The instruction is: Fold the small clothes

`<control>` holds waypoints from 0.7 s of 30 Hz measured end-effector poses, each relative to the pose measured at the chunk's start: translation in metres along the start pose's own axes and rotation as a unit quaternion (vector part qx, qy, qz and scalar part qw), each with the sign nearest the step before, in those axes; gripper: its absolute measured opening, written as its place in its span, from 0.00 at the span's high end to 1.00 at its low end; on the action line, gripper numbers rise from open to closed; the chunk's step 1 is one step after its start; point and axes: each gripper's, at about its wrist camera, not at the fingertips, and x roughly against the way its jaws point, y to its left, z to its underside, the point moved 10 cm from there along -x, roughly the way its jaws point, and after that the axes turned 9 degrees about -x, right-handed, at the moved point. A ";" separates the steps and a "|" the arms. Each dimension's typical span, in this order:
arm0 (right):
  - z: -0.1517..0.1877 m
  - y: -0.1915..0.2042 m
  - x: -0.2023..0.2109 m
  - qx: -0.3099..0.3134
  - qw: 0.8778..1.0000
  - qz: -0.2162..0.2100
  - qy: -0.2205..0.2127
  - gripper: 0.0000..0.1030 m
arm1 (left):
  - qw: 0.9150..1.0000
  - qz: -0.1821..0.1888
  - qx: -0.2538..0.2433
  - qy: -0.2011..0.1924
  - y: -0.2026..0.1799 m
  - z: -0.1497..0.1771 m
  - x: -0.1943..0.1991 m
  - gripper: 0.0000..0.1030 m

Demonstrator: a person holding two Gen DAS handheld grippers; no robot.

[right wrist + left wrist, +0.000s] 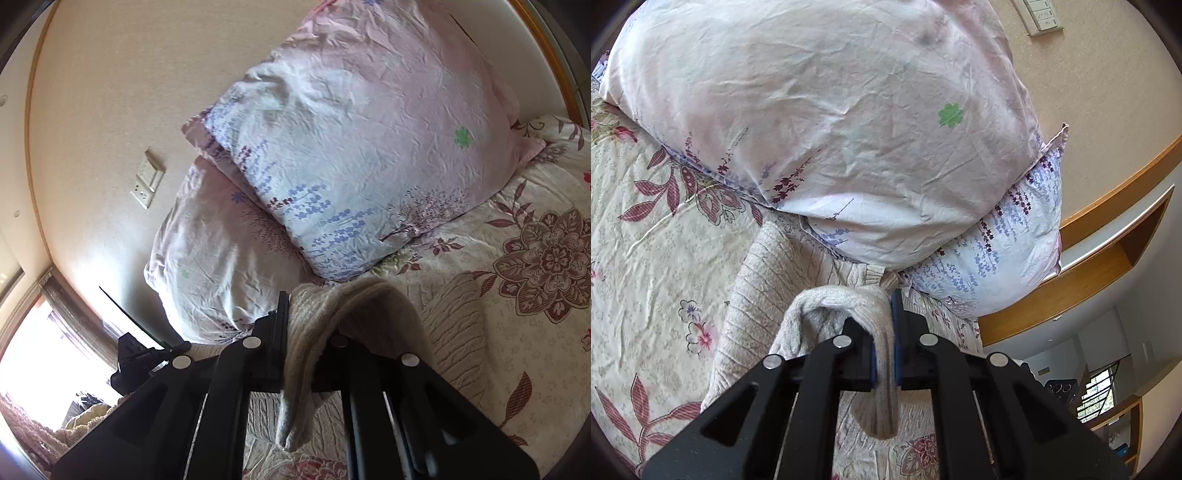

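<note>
A beige knitted garment point(753, 295) lies on the floral bedsheet point(646, 240), its far end tucked against the pillows. My left gripper point(886, 332) is shut on a fold of the beige knit, which loops over the left finger and hangs down between the jaws. In the right wrist view the same garment point(454, 325) lies on the sheet point(535, 369). My right gripper point(306, 332) is shut on another fold of it, and the cloth drapes over the right finger and hangs down between the jaws.
Two pale floral pillows point(820, 122) are stacked just beyond the garment, seen also in the right wrist view point(369, 147). A beige wall with a switch plate point(147, 181), a wooden shelf edge point(1108, 258) and a bright window point(44, 362) border the bed.
</note>
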 end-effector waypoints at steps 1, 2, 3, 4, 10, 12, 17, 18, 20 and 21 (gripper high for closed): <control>-0.002 -0.010 -0.007 -0.017 1.000 0.008 0.002 0.93 | 1.000 -0.001 0.003 0.002 0.002 -0.003 -0.007 0.94; -0.003 -0.018 -0.012 -0.032 0.999 0.016 0.003 0.93 | 1.000 -0.004 0.005 0.003 0.004 -0.005 -0.013 0.94; -0.005 -0.027 -0.017 -0.044 0.999 0.026 0.002 0.93 | 1.000 -0.006 0.008 0.004 0.007 -0.008 -0.019 0.94; -0.006 -0.033 -0.022 -0.055 0.998 0.032 0.000 0.93 | 1.000 -0.008 0.009 0.004 0.009 -0.011 -0.025 0.94; -0.023 -0.053 -0.045 -0.091 0.995 0.040 -0.007 0.93 | 0.999 -0.026 0.021 0.000 0.026 -0.022 -0.051 0.94; -0.023 -0.059 -0.054 -0.095 0.994 0.046 0.002 0.93 | 0.999 -0.027 0.031 -0.002 0.031 -0.025 -0.055 0.94; -0.021 -0.079 -0.071 -0.111 0.991 0.068 0.015 0.93 | 0.998 -0.043 0.038 0.006 0.048 -0.024 -0.066 0.94; -0.020 -0.083 -0.073 -0.116 0.991 0.072 0.017 0.93 | 0.998 -0.045 0.043 0.007 0.051 -0.023 -0.068 0.94; -0.020 -0.090 -0.076 -0.123 0.989 0.077 0.018 0.93 | 0.998 -0.046 0.052 0.006 0.056 -0.023 -0.071 0.94; -0.019 -0.093 -0.077 -0.126 0.989 0.080 0.019 0.93 | 0.997 -0.047 0.056 0.006 0.058 -0.023 -0.073 0.94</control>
